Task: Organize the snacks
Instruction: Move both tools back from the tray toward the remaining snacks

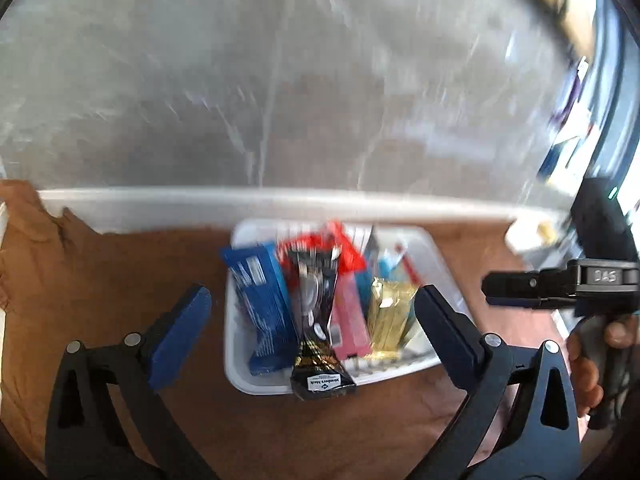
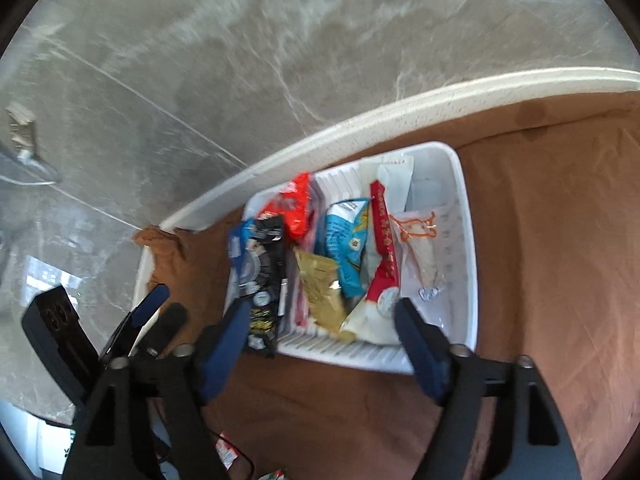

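Two grippers hang over the white tray (image 1: 436,264) of snacks, and neither one has anything between its pads. Your left gripper (image 1: 312,316) has its jaws spread wide on either side of the tray, above the packets. Going left to right in the left wrist view, the tray holds a blue packet (image 1: 262,312), a black packet (image 1: 316,320) whose near end hangs over the tray's front rim, a red packet (image 1: 340,248) behind it, a pink packet (image 1: 352,320) and a gold packet (image 1: 390,312). The tray sits on a brown cloth (image 1: 120,264) near the table's white edge (image 1: 200,200). At the far right your hand (image 1: 592,364) holds the right gripper (image 2: 320,320), its jaws also apart above the tray's near rim. Its own view adds a light blue packet (image 2: 348,248), a red-and-white packet (image 2: 384,248) and a clear packet with orange print (image 2: 420,240).
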`<state>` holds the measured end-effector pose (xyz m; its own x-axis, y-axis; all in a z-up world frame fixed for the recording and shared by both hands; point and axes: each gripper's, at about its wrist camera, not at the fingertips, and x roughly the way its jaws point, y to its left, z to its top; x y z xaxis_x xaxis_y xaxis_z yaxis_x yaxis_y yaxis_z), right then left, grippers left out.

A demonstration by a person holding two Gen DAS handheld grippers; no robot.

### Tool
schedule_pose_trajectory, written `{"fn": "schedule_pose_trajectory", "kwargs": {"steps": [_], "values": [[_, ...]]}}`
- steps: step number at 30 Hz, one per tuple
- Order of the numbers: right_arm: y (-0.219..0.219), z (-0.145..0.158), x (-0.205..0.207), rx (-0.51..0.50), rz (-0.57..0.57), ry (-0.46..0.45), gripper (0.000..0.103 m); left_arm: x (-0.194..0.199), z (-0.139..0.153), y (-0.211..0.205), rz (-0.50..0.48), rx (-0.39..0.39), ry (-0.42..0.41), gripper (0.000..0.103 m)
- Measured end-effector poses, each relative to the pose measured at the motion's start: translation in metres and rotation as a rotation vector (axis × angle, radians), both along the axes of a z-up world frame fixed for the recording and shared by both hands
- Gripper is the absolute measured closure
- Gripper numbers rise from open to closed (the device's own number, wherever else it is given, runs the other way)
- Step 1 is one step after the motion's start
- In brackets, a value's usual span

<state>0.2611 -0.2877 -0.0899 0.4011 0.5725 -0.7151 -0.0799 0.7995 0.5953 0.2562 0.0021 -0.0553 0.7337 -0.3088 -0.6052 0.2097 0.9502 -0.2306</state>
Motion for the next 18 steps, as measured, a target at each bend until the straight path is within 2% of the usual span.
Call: {"fn": "schedule_pose_trajectory", "kwargs": {"steps": [2,4,7,9,11,13,17,18], "values": [[-0.005,0.004,-0.016,0.043,0.004,-0.023,0.014,-0.022,0.007,0.022,0.039,-0.04,-0.031,0.0],[-0.006,0.004,-0.028,0.057,0.018,-0.016,0.014,-0.038,0.007,0.041,0.072,-0.043,0.004,0.0],[0.002,0.0,-0.052,0.048,0.05,-0.002,0.014,-0.069,0.012,0.063,0.106,-0.013,0.02,0.0],[0.01,-0.003,-0.069,0.036,0.088,0.007,0.014,-0.085,0.014,0.07,0.102,0.044,0.093,0.0],[0.019,-0.005,-0.087,0.018,0.13,0.005,0.014,-0.102,0.012,0.075,0.082,0.097,0.147,0.0],[0.024,-0.009,-0.103,0.009,0.161,0.015,0.015,-0.123,0.011,0.076,0.053,0.107,0.133,0.0],[0.028,-0.032,-0.134,0.06,0.223,0.135,0.024,-0.155,-0.011,0.055,-0.08,0.216,0.198,0.0],[0.028,-0.038,-0.142,0.075,0.234,0.175,0.029,-0.163,-0.018,0.05,-0.118,0.233,0.21,0.0]]}}
